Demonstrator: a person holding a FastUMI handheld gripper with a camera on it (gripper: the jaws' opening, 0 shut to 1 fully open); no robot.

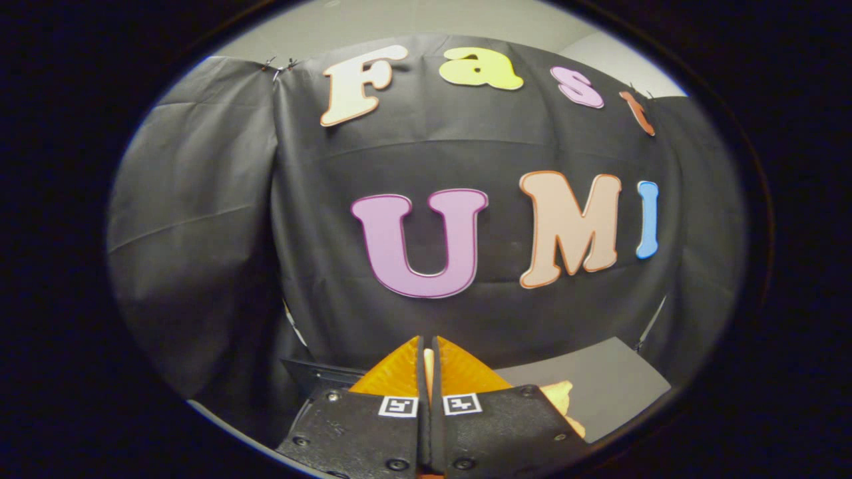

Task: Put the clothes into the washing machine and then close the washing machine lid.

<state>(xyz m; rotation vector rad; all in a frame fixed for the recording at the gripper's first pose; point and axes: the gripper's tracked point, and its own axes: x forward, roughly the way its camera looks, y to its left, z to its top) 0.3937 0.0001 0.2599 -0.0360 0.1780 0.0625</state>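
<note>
My gripper is raised and faces the black cloth wall of the booth. Its two fingers stand almost together, and a thin pale strip of cloth is pinched between them. More of the same peach-coloured garment shows just to the right of the gripper body, hanging below it. Most of the garment is hidden under the gripper. A dark flat edge sits just left of the fingers, low down; I cannot tell whether it belongs to the washing machine.
A grey tabletop lies below and to the right of the fingers, ending at the black cloth wall close ahead. The wall's side panel closes off the left.
</note>
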